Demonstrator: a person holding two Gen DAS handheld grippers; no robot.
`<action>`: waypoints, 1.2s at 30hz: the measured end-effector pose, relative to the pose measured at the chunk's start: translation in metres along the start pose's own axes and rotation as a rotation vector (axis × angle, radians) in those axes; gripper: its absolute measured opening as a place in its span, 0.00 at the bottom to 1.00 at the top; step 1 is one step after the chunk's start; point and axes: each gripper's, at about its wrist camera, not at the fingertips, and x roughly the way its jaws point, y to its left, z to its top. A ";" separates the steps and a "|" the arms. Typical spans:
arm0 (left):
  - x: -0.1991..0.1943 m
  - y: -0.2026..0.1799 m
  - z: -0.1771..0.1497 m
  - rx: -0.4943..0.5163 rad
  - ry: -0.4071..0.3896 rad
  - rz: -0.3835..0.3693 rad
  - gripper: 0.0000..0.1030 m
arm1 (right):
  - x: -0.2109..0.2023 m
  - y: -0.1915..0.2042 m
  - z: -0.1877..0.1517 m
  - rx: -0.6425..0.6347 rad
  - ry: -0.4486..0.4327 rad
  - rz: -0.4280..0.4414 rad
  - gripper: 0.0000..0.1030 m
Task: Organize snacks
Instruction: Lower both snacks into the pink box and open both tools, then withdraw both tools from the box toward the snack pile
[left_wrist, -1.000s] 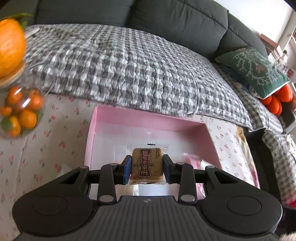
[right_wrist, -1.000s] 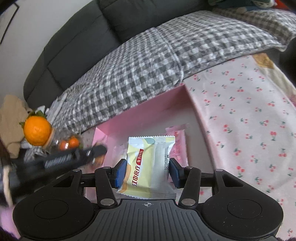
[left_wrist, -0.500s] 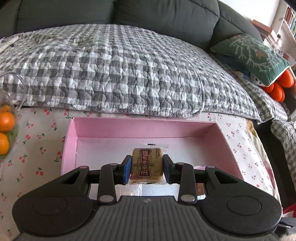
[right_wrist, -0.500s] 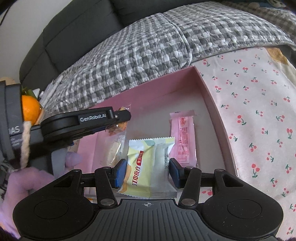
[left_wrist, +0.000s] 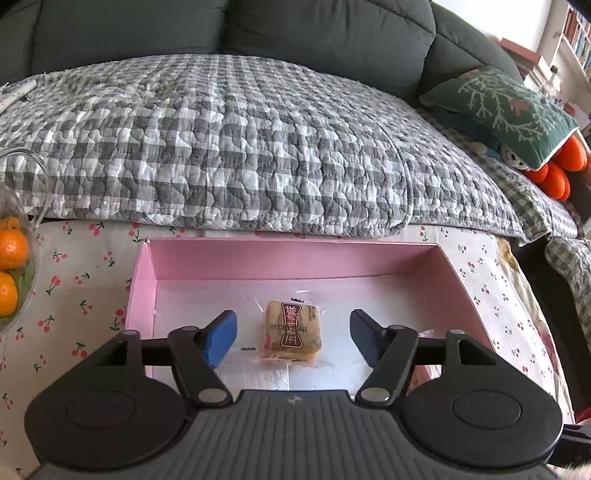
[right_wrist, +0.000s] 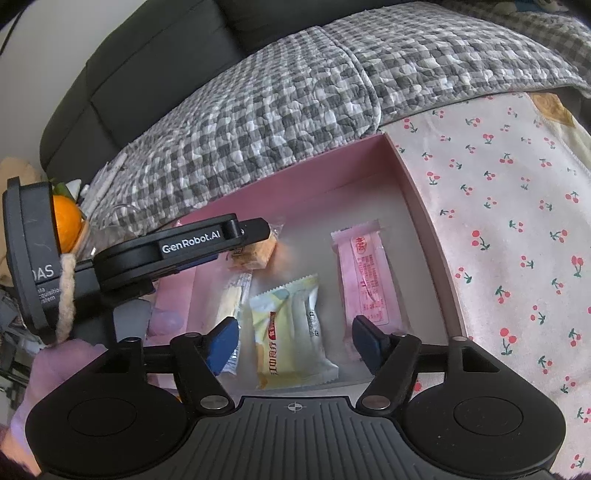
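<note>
A pink box (left_wrist: 142, 280) stands open on the cherry-print tablecloth. My left gripper (left_wrist: 293, 338) is open over it, and a brown square pastry in clear wrap (left_wrist: 293, 328) lies on the box floor between the fingers. My right gripper (right_wrist: 293, 341) is open above a pale yellow snack pack (right_wrist: 291, 332) lying in the same box (right_wrist: 417, 192). A pink snack pack (right_wrist: 365, 280) lies to its right. A clear-wrapped snack (right_wrist: 231, 299) lies to its left. The left gripper's body (right_wrist: 177, 247) shows over the pastry (right_wrist: 258, 254) in the right wrist view.
A glass bowl of small oranges (left_wrist: 13, 266) stands at the left of the table. A sofa with a grey checked quilt (left_wrist: 240, 147) runs behind the table. A green cushion (left_wrist: 506, 110) and orange plush fruits (left_wrist: 554, 173) lie at the right.
Both grippers have opened. The brown pastry and the yellow pack have left the fingers and now lie on the box floor.
</note>
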 end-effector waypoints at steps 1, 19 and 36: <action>0.000 0.000 0.002 -0.002 0.000 -0.001 0.66 | -0.001 0.001 0.000 -0.004 -0.001 -0.001 0.71; -0.045 0.007 -0.010 -0.007 -0.006 0.030 0.89 | -0.030 0.008 -0.005 -0.050 -0.010 -0.006 0.82; -0.095 -0.001 -0.043 0.044 -0.035 0.127 0.99 | -0.057 0.006 -0.020 -0.132 -0.007 -0.045 0.85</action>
